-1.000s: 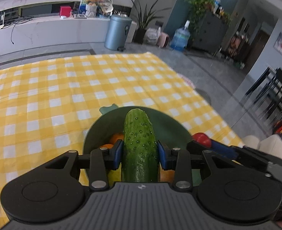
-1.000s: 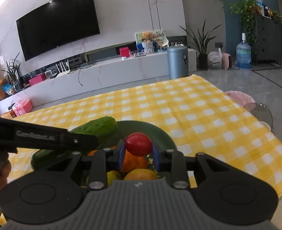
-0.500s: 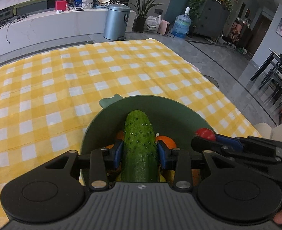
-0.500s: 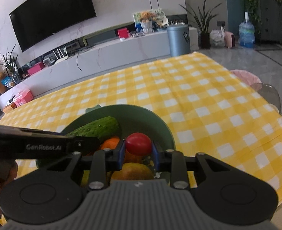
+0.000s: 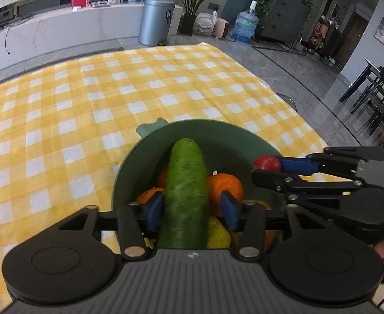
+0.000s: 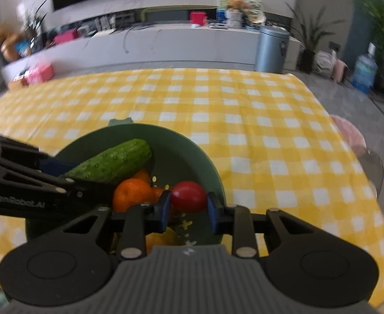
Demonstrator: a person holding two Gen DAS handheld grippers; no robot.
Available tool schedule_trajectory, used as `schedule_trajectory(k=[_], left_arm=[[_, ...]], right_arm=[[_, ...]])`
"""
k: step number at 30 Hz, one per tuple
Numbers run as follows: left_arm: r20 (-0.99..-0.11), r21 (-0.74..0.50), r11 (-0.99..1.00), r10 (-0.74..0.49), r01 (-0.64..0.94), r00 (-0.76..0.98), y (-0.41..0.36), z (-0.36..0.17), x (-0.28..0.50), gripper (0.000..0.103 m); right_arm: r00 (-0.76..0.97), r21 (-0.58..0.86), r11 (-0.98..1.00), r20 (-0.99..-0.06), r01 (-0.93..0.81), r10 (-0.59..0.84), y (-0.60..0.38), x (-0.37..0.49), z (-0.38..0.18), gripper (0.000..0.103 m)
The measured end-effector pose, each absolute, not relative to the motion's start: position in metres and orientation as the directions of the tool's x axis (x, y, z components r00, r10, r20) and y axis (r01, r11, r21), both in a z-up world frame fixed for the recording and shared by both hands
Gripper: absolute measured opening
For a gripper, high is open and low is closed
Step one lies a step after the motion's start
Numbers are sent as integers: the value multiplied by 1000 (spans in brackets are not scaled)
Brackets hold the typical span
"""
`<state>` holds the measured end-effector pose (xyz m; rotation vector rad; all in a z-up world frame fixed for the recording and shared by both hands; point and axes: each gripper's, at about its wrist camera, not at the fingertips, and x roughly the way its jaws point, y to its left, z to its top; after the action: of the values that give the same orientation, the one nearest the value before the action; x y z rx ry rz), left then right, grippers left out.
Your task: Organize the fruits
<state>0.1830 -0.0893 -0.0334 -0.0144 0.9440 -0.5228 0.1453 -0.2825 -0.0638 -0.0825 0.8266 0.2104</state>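
A green bowl on the checked cloth holds oranges and a yellow fruit. A cucumber lies lengthwise over the fruit. My left gripper straddles it; its jaws are opening, and a gap shows on the right beside the blue pad. My right gripper is shut on a red tomato just above the bowl's right inner side. The left wrist view shows that tomato at the right rim.
The yellow-and-white checked tablecloth covers the table beyond and left of the bowl. Its right edge drops to a grey floor with a pink stool. A grey bin, a water bottle and dark chairs stand farther off.
The left jaws have spread away from the cucumber, which now looks blurred and lower among the fruit. The right gripper has rolled and come down over the bowl with the tomato.
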Motion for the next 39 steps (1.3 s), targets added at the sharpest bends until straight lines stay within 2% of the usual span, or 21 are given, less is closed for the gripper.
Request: schedule_trajectory(k=[11,23,25,30,32,37,39], left_arm=[[-727,-262,876,-455,404,514,-73,-13,173,67],[-718,-229,884,-436,408,543,-64,4,152,68],[-705,-203,888,-425,412,568,-62,11,142,68],[-668,-129,899,-391,419,633,-57,28,115,69],[-647,-95,902,-378,421,663,-55,36,103,76],[-587,-32,913,-346,406,732,-46,55,74,86],[-559,-18,920,-335,392,759,-42,61,64,88]], right_arm=[[531,-46,949,-837,-312,134,-272,172,-72,26],[508,-70,948,-855,-311,104,-264,170,-70,28],[526,-78,949,-845,-306,100,-264,166,-67,34],[579,-91,952,-809,-292,100,-262,147,-48,40],[613,-102,953,-784,-285,100,-260,135,-38,44],[710,-92,959,-692,-267,131,-252,95,-6,57],[748,-77,963,-647,-258,148,-247,76,7,60]])
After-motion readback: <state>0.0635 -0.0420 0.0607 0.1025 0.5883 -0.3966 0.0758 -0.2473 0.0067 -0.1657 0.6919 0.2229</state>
